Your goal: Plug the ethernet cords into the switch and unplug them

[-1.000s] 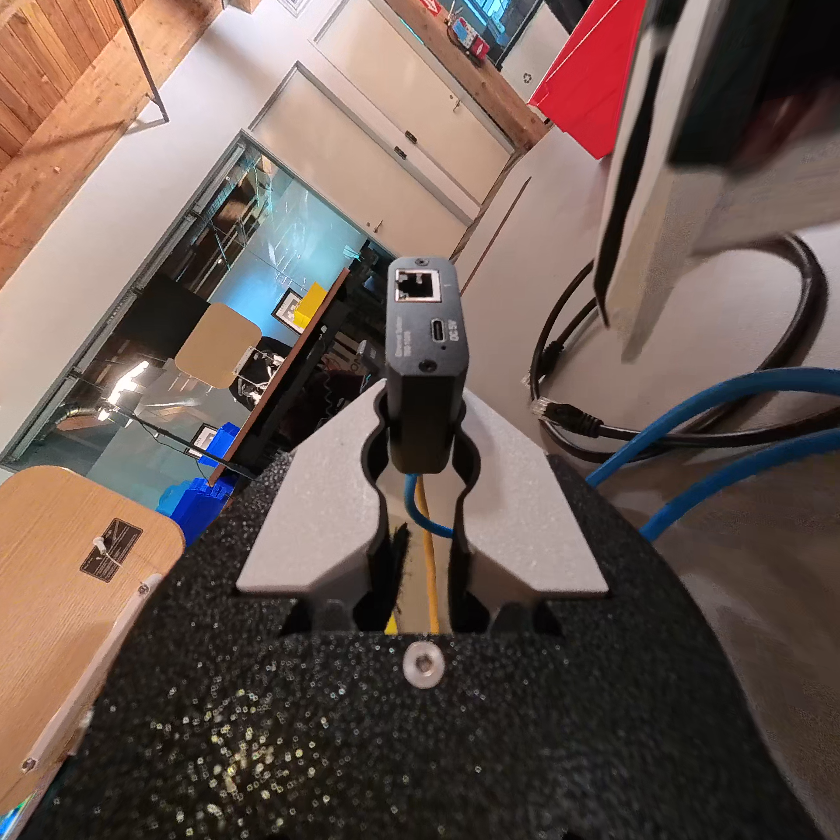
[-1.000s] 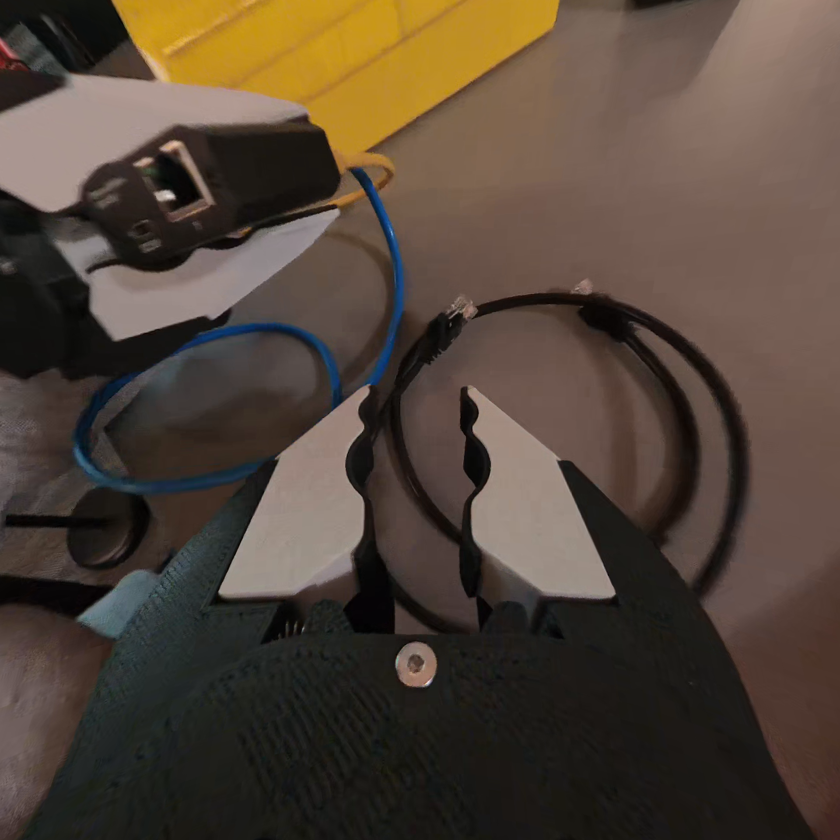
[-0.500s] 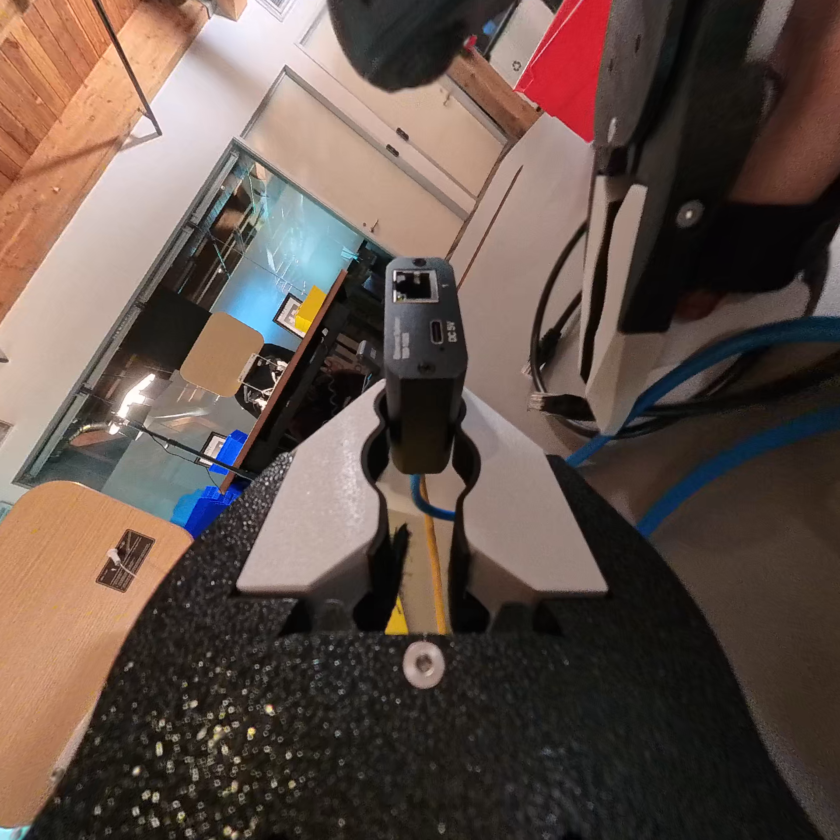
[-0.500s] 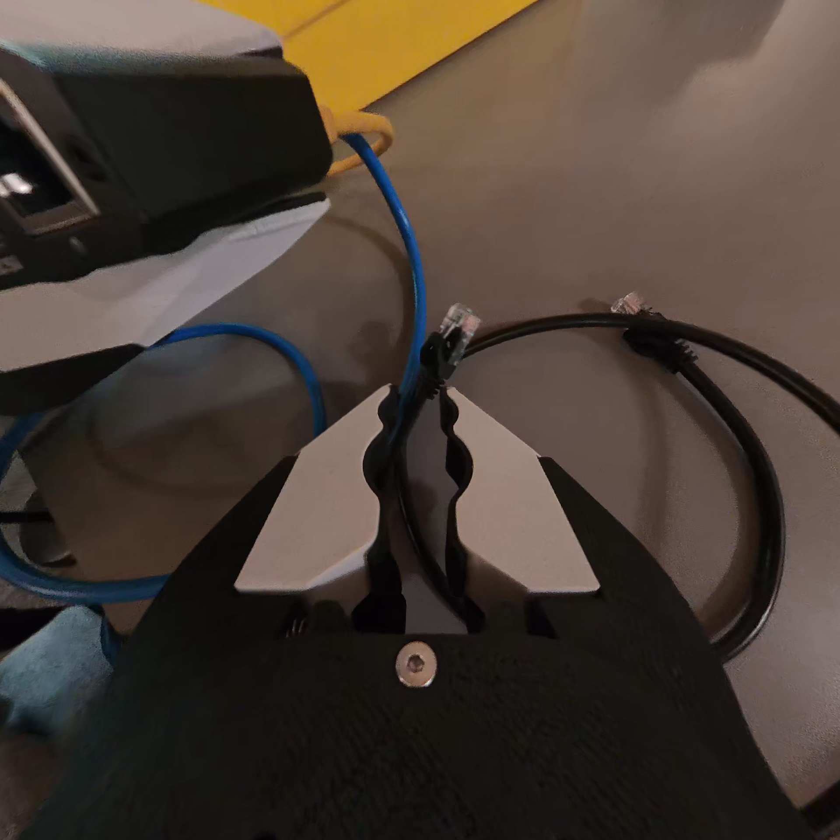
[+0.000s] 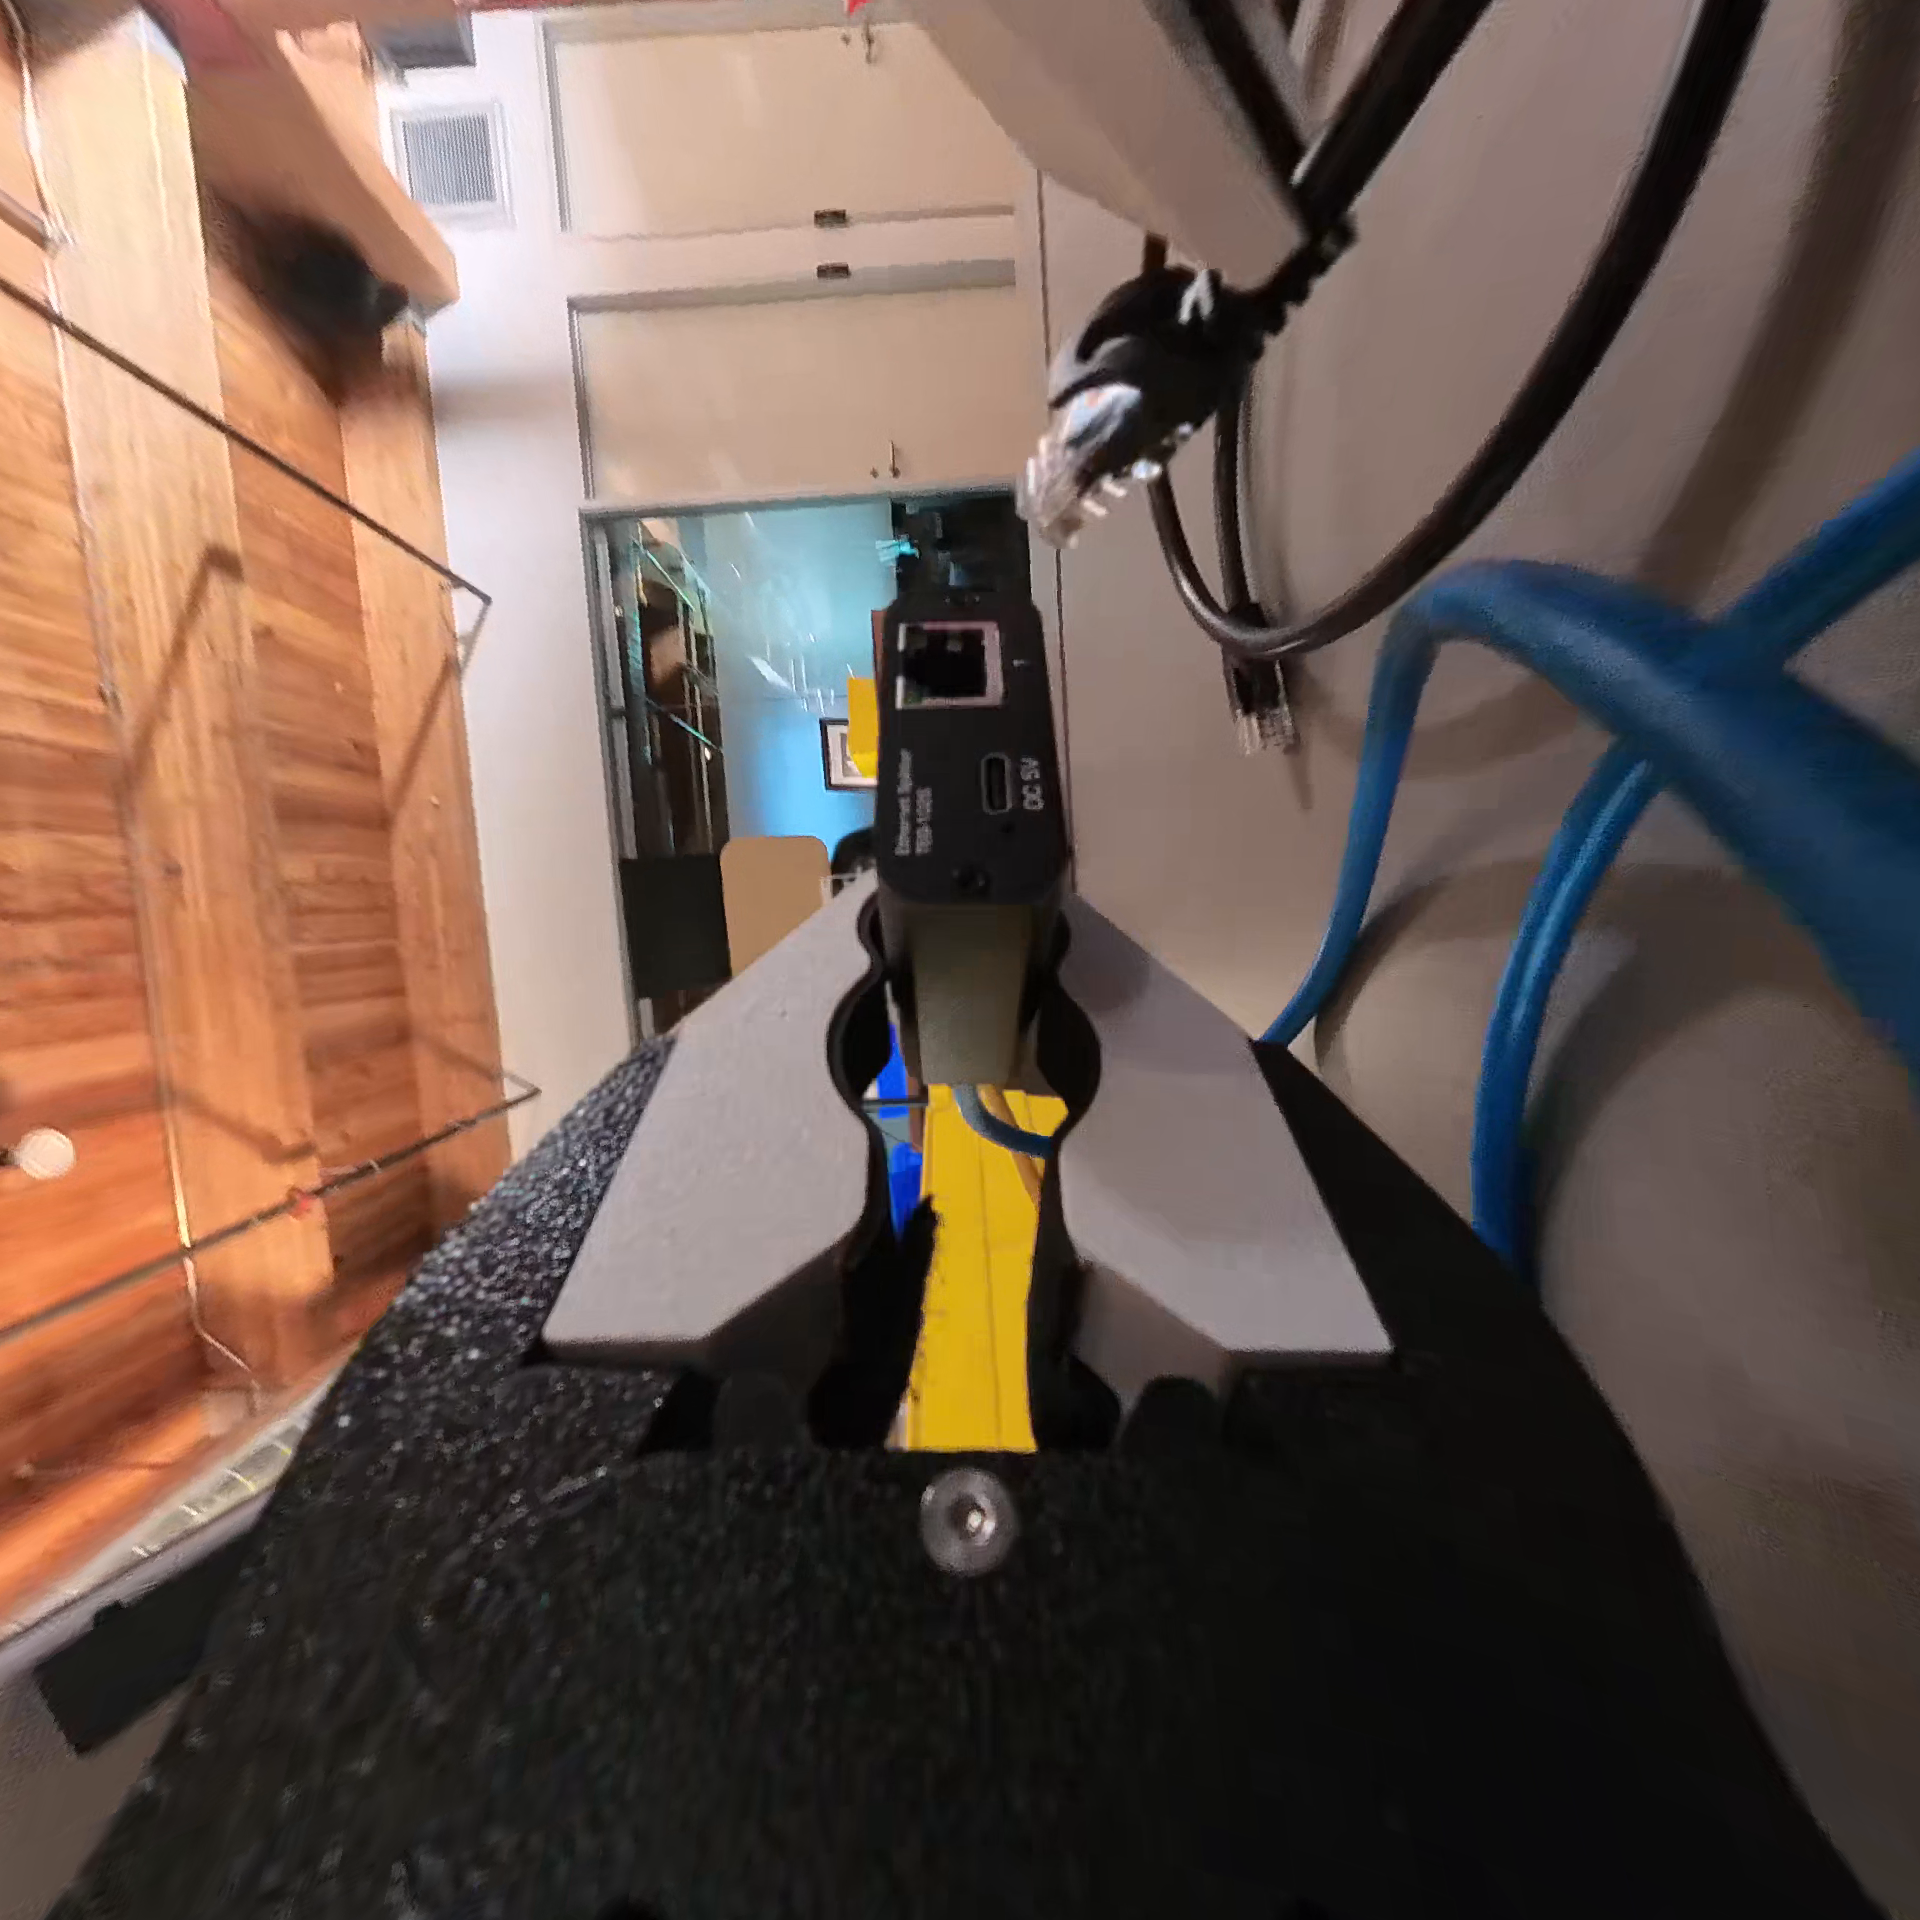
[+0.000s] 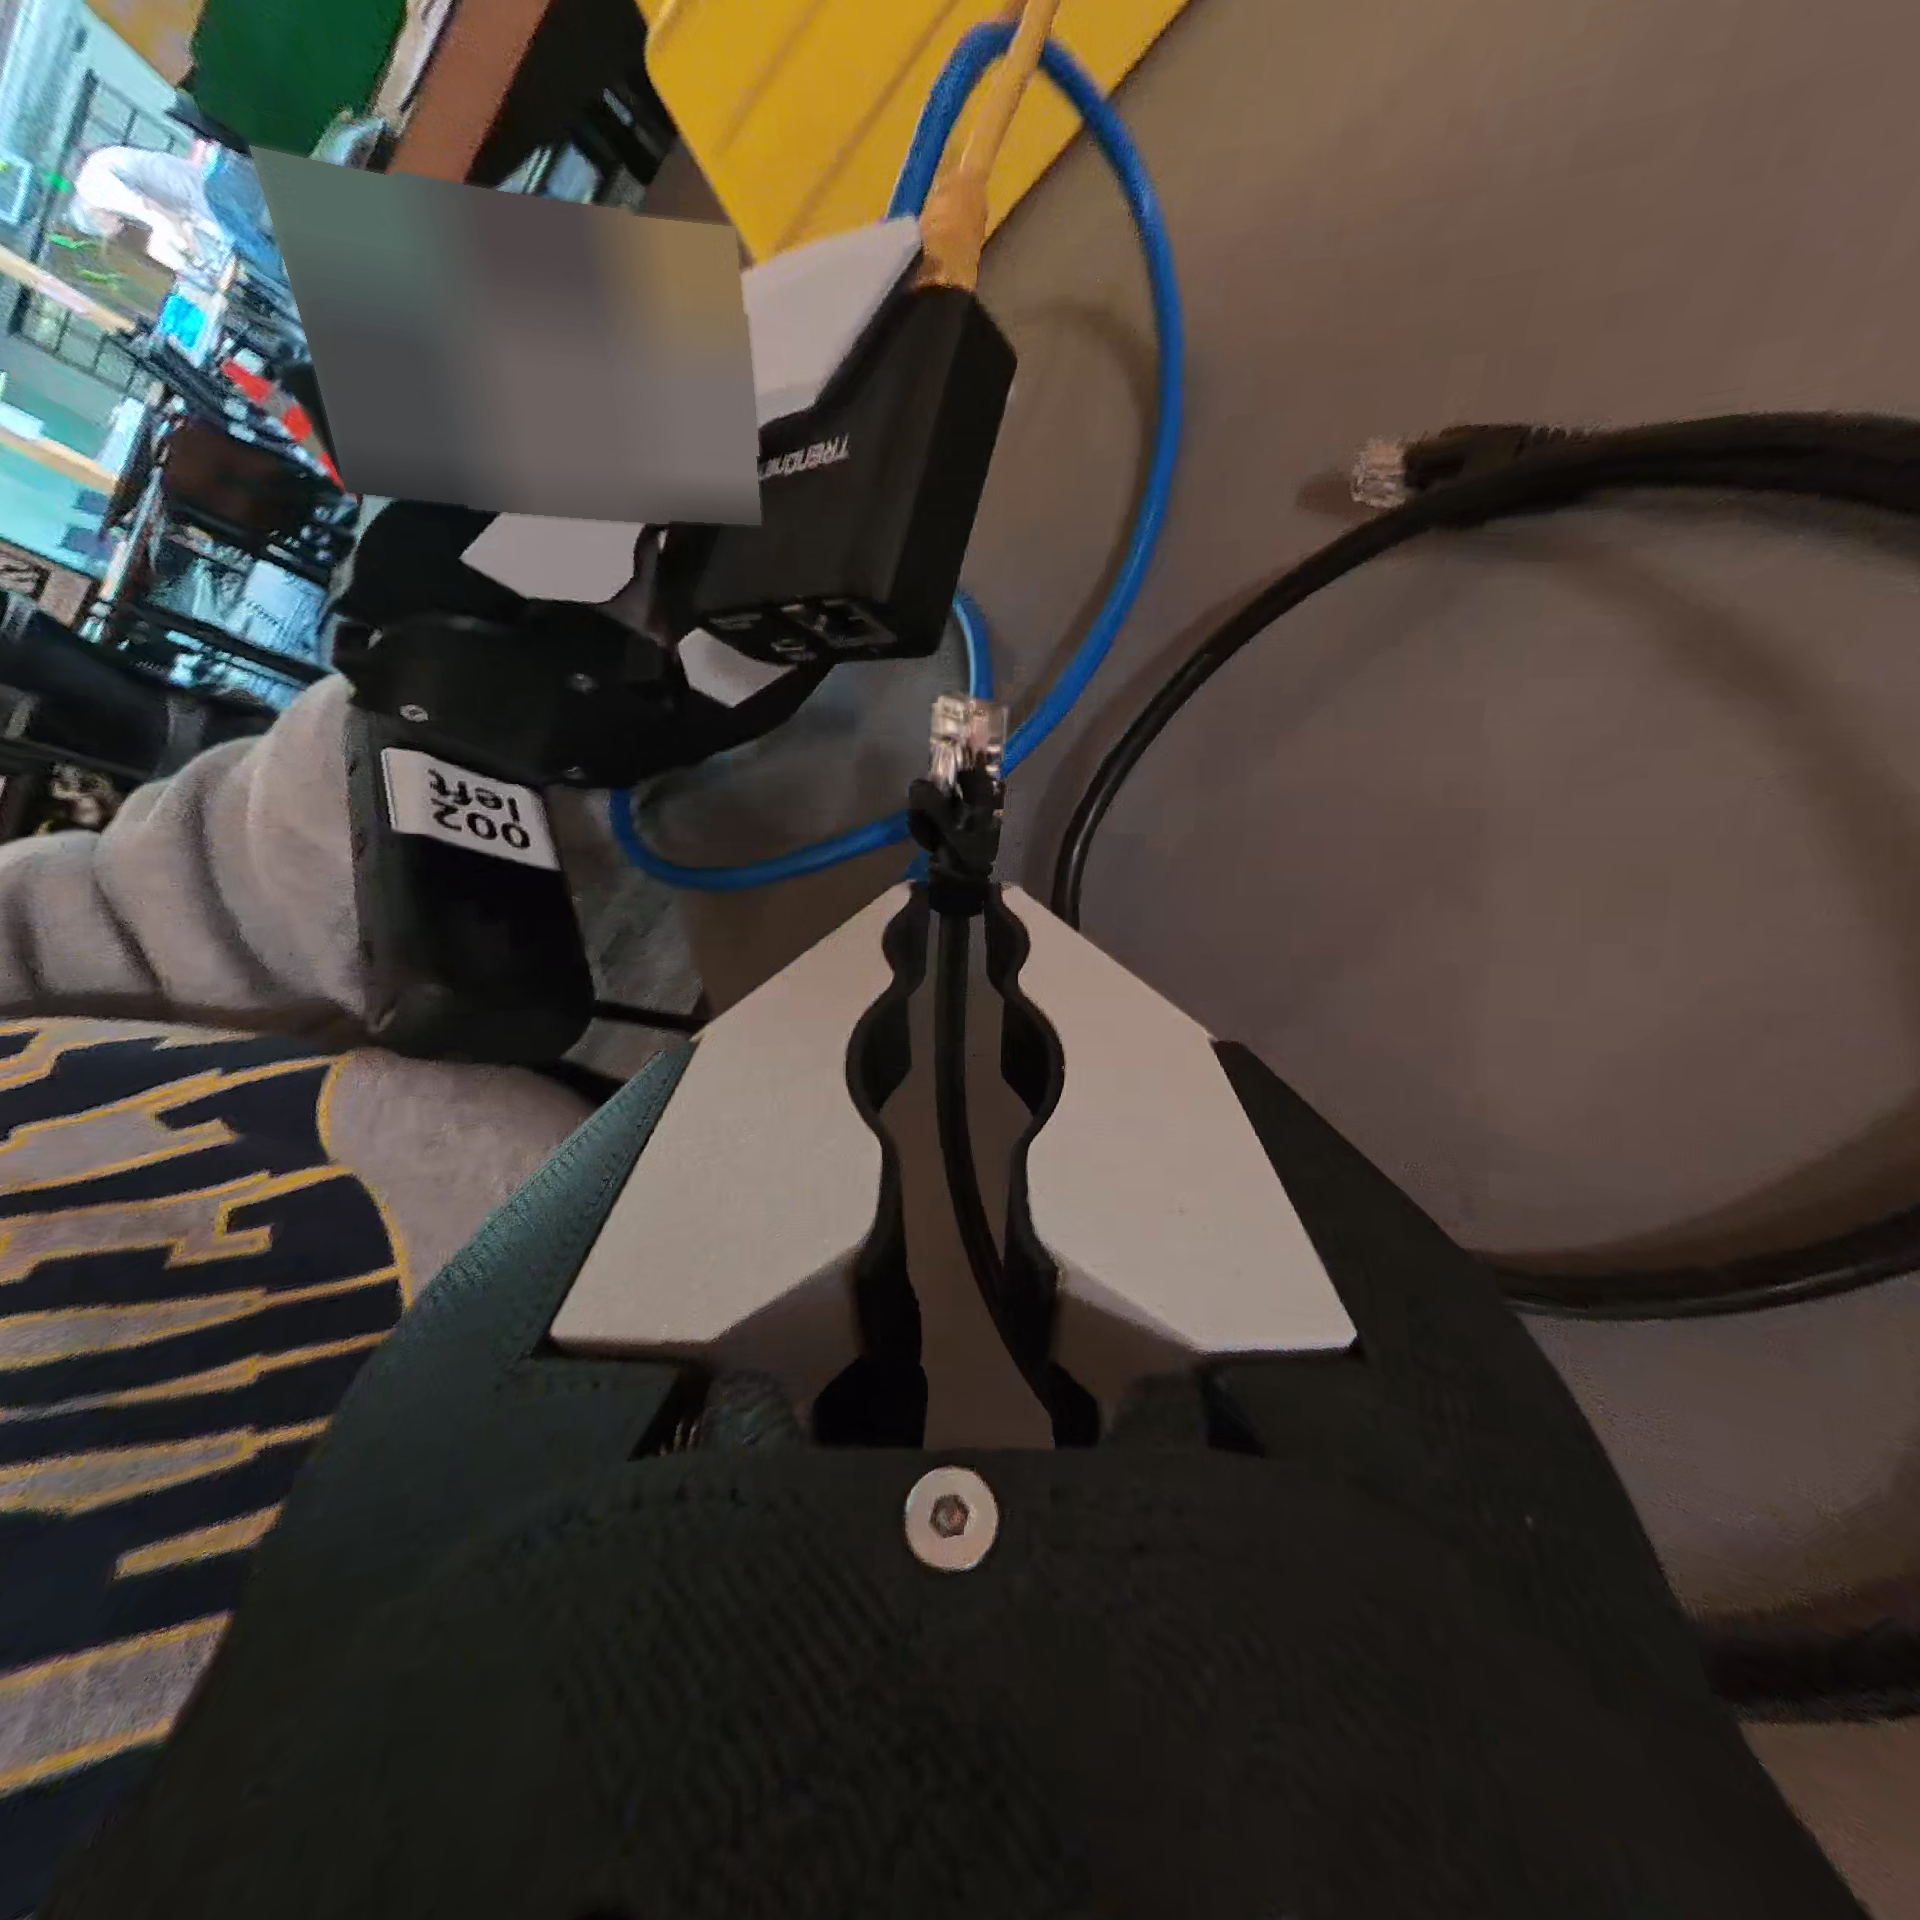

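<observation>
My left gripper is shut on a small black switch and holds it up off the table. The switch's empty port faces away from me. A yellow cord and a blue cord enter its back end. My right gripper is shut on the black ethernet cord just behind its clear plug. The plug points toward the switch, a short gap from its port face. In the left wrist view the plug hangs above and right of the port.
The black cord's other plug lies on the grey table, with the cord looped around. Blue cord loops lie to the right. A yellow bin stands behind. A person's grey sleeve is at the left. About 10 centimeters separates my left fingertips from my right.
My right gripper has closed on the black cord and lifted its plug off the table toward the switch. My left gripper has turned while holding the switch.
</observation>
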Demonstrator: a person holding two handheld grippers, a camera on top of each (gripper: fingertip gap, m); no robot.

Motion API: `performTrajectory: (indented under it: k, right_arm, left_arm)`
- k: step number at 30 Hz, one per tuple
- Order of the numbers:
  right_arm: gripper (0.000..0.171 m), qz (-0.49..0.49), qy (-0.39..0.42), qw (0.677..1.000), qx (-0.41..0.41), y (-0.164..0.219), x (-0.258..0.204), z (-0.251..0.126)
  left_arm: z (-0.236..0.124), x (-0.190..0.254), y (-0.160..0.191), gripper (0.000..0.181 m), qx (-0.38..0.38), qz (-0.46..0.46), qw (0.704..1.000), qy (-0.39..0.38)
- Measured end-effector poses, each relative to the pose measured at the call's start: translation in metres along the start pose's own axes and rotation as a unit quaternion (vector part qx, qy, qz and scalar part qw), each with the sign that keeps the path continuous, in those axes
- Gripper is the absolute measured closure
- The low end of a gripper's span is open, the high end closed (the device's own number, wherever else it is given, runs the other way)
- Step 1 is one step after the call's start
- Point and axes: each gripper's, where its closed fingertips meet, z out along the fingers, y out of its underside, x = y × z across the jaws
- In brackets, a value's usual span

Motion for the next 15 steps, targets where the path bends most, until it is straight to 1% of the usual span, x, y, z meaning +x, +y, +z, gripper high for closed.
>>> performTrajectory:
  k: [5, 7, 15]
  right_arm:
    - [0.163, 0.019, -0.056, 0.997, -0.040, 0.019, -0.012, 0.004]
    - [0.163, 0.024, -0.073, 0.996, -0.047, 0.022, -0.015, 0.006]
    - [0.163, 0.032, -0.092, 0.994, -0.044, 0.022, -0.018, 0.005]
  left_arm:
    - [-0.004, 0.006, -0.012, 0.160, 0.036, 0.027, 0.999, 0.003]
    - [-0.005, 0.005, -0.012, 0.160, 0.039, 0.033, 0.999, 0.000]
    - [-0.007, 0.010, -0.023, 0.160, 0.053, 0.077, 0.996, -0.001]
